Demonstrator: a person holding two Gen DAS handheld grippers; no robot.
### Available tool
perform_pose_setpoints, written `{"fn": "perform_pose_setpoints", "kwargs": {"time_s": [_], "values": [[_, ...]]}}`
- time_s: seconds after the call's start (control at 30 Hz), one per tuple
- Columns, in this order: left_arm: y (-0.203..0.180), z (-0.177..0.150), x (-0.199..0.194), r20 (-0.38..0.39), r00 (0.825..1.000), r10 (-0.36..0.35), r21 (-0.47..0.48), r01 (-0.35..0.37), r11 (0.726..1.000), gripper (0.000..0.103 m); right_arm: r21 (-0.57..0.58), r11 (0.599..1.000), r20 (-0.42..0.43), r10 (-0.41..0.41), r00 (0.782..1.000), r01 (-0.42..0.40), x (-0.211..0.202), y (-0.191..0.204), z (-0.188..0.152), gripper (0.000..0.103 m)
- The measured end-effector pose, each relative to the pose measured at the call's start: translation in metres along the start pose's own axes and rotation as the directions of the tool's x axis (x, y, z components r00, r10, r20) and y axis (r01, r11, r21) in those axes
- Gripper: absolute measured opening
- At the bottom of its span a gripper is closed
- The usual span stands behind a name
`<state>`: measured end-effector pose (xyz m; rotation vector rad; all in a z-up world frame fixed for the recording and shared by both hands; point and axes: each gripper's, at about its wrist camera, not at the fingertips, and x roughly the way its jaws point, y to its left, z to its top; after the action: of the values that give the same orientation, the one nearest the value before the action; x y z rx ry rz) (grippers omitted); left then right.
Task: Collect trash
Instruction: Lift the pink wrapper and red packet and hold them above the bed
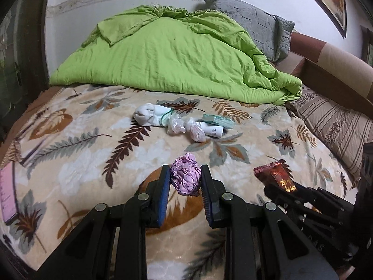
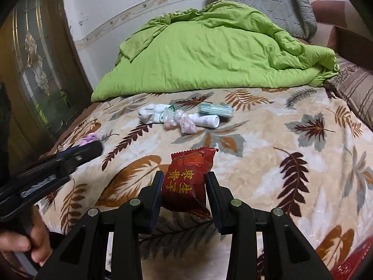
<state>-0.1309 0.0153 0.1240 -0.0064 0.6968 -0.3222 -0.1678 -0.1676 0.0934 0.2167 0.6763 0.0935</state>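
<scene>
Left claw (image 1: 185, 179): clamped on a crumpled ball of pink paper (image 1: 186, 177), pads pressing it from both sides, the ball held clear above the leaf-patterned blanket (image 1: 93, 158) on the bed. Right claw (image 2: 184, 186): closed on a red snack wrapper (image 2: 188, 182) with gold printed characters, held up off the blanket; the left wrist view shows the same wrapper at near right, beside the left claw. Near left in the right wrist view, a hand (image 2: 30, 240) grips the left claw's handle. Mid-bed, left to right: a white sock (image 1: 146, 114), two knotted clear plastic bags (image 1: 184, 128) with pale pink contents, a white bottle (image 1: 213, 129) lying on its side, a teal packet (image 1: 218, 120) touching the bottle's far side. Far side: a bunched green quilt (image 1: 167, 56); grey pillow (image 1: 254, 25) behind it at far right. Striped pillow (image 1: 335, 126) at the right edge. A pink flat item (image 1: 7, 193) lies at the bed's near left edge.
</scene>
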Motion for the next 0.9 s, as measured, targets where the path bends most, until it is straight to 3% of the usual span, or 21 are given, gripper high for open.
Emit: {"fn": "perform_pose_setpoints", "kwargs": {"time_s": [0.47, 0.9], "values": [[-0.034, -0.024, -0.039, 0.032, 0.997, 0.072, 0.085, -0.075, 0.994, 0.025, 0.016, 1.0, 0.054, -0.014, 0.998, 0.013, -0.049, -0.006, -0.028, 0.039], [-0.051, -0.023, -0.037, 0.062, 0.994, 0.086, 0.14, -0.094, 0.986, 0.025, 0.069, 0.998, 0.009, -0.006, 1.0, 0.005, -0.044, -0.017, -0.031, 0.039]]}}
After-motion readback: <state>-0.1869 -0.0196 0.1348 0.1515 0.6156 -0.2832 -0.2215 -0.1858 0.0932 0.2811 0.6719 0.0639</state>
